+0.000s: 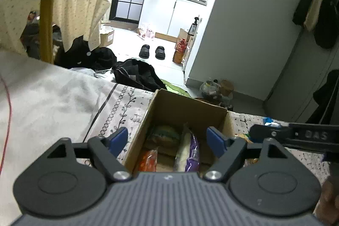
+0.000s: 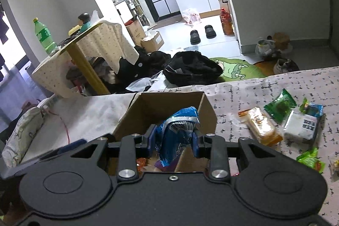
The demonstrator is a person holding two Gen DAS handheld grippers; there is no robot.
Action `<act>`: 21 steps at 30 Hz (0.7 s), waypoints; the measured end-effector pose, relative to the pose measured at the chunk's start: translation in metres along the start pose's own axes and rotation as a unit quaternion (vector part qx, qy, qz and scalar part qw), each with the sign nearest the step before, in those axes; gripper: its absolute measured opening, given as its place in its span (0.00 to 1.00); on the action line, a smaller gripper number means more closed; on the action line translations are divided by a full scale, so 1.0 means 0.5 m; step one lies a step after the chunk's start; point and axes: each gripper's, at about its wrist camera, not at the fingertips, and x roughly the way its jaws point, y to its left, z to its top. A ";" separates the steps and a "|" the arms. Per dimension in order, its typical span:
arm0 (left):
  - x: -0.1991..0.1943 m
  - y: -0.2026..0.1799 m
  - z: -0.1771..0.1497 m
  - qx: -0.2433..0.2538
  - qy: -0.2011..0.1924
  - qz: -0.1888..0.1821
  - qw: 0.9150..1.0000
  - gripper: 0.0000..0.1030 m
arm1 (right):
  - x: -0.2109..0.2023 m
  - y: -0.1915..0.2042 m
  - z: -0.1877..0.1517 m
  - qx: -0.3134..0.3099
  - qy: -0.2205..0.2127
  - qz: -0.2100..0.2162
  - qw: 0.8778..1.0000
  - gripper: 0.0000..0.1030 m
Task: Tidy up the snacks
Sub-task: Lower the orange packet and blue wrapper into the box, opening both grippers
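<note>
- Left wrist view: we hold the left gripper over the box on the bed, fingers wide, nothing between them.
- In the box we see a purple packet, an orange packet and a green-topped one.
- The right gripper's arm shows at right.
- Right wrist view: the right gripper sits narrow, pads pinching a blue packet over the box.
- Right of the box, loose on the bed: cake packet, green packet, white packet, small green packet.
</note>
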 end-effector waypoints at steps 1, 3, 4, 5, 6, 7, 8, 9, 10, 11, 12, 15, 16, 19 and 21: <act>-0.002 0.004 0.001 -0.003 0.000 0.000 1.000 0.80 | 0.003 0.001 0.001 0.001 0.001 0.002 1.000 0.32; -0.008 0.009 0.000 -0.005 0.001 0.007 1.000 0.81 | 0.008 0.009 0.002 0.001 0.001 0.005 1.000 0.32; -0.009 0.013 0.000 -0.005 0.001 0.011 1.000 0.82 | 0.011 0.012 0.002 0.001 0.001 0.006 1.000 0.33; -0.010 0.016 0.000 -0.008 0.001 0.014 1.000 0.82 | 0.013 0.016 0.002 0.002 0.001 0.009 1.000 0.34; -0.012 0.019 0.000 -0.011 0.001 0.013 1.000 0.82 | 0.015 0.020 0.002 0.000 0.000 0.014 1.000 0.38; -0.014 0.022 0.001 -0.016 0.000 0.012 1.000 0.82 | 0.015 0.022 0.003 -0.003 -0.004 0.016 1.000 0.41; -0.017 0.026 0.001 -0.022 -0.001 0.009 1.000 0.83 | 0.012 0.025 0.003 -0.006 -0.008 0.020 1.000 0.45; -0.019 0.029 0.001 -0.029 -0.002 0.007 1.000 0.84 | 0.007 0.025 0.003 -0.005 -0.012 0.018 1.000 0.58; -0.022 0.031 0.001 -0.035 -0.003 0.007 0.999 0.87 | 0.002 0.023 0.003 -0.001 -0.018 0.015 1.000 0.66; -0.023 0.031 0.000 -0.039 -0.003 0.011 0.999 0.88 | -0.003 0.019 0.003 0.002 -0.023 0.012 1.000 0.69; -0.025 0.031 0.000 -0.042 -0.002 0.016 0.999 0.89 | -0.008 0.013 0.003 0.007 -0.026 0.008 1.000 0.73; -0.030 0.029 -0.001 -0.046 -0.007 0.013 0.999 0.94 | -0.024 -0.010 -0.001 0.019 -0.032 -0.008 0.999 0.82; -0.031 0.028 -0.002 -0.049 -0.008 0.008 0.999 0.96 | -0.029 -0.017 -0.004 0.020 -0.032 -0.015 0.999 0.87; -0.035 0.021 -0.004 -0.056 -0.012 -0.008 0.998 1.00 | -0.050 -0.039 -0.015 0.018 -0.038 -0.034 0.999 0.93; -0.035 0.010 -0.006 -0.051 -0.012 -0.015 0.999 1.00 | -0.060 -0.055 -0.022 0.020 -0.038 -0.046 0.998 0.96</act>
